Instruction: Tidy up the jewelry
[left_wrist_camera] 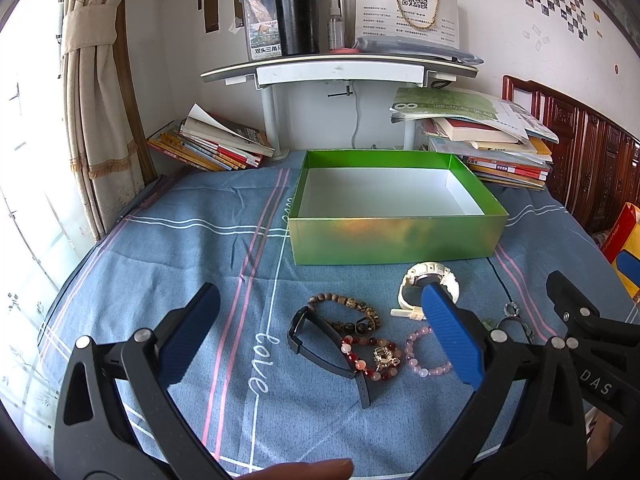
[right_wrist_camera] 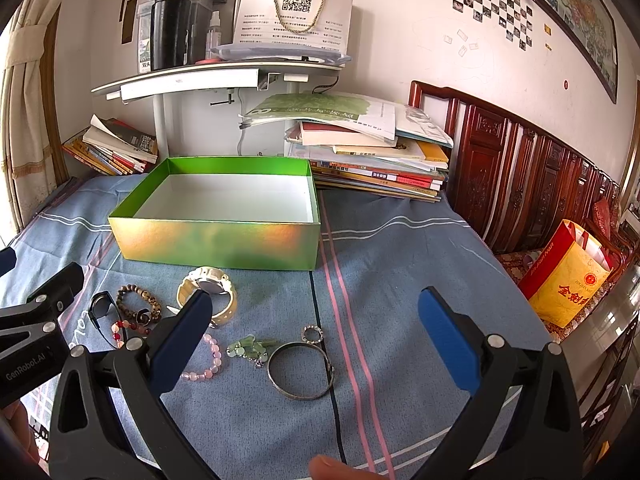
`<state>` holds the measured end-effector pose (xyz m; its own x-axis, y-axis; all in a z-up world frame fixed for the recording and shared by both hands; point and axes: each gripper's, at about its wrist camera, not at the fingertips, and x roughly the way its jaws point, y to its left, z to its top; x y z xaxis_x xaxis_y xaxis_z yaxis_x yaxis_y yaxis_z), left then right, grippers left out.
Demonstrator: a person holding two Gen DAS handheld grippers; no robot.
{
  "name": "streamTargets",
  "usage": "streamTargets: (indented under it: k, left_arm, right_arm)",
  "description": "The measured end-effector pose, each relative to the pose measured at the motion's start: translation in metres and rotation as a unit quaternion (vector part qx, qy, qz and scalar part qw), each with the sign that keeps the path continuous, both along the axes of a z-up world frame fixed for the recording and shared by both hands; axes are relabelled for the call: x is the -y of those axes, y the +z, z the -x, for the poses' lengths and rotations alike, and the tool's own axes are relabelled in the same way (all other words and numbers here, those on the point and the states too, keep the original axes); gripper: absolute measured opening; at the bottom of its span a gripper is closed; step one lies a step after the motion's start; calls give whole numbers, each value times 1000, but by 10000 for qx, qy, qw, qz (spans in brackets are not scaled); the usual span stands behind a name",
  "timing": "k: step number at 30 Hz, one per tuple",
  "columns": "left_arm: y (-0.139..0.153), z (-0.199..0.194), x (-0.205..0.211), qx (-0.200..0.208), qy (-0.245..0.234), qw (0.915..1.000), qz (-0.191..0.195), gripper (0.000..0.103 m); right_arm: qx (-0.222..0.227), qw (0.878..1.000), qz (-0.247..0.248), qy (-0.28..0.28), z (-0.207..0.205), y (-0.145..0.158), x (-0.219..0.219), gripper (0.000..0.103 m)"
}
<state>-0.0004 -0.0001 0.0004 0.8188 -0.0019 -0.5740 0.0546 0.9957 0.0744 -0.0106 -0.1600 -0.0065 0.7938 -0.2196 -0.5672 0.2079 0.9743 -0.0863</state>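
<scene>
Right now both your claws, left (left_wrist_camera: 320,334) and right (right_wrist_camera: 316,334), gape wide above jewelry strewn on the bed (left_wrist_camera: 180,248), since the green box (left_wrist_camera: 394,242) beyond waits empty.

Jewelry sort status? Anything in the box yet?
Done: nothing. The green box shows only a bare white floor.
In hand: nothing. The left gripper and right gripper are both open, above the cloth.
Left: everything, all lying in front of the box: white watch, black watch, brown bead bracelet, red bead bracelet, pink bead bracelet, silver bangle, small ring, green charm.
</scene>
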Motion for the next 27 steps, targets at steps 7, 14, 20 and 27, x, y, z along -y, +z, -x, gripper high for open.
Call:
streamTargets:
  k: [7, 14, 20, 27]
  left_arm:
    - [0, 0, 0, 2, 0, 10000, 2, 99]
    - [0, 0, 0, 2, -2, 10000, 7, 99]
    - [0, 0, 0, 4, 3, 10000, 8, 99]
    - [5, 5, 1, 5, -8, 10000, 17, 99]
  right_arm:
    - [-16, 10000, -23, 51, 0, 1, 1, 100]
    - [11, 10000, -3, -2, 2, 2, 1, 100]
    - [20, 10000, -5, 0, 3, 3, 1, 100]
    - [14, 10000, -20, 13, 3, 5, 1, 100]
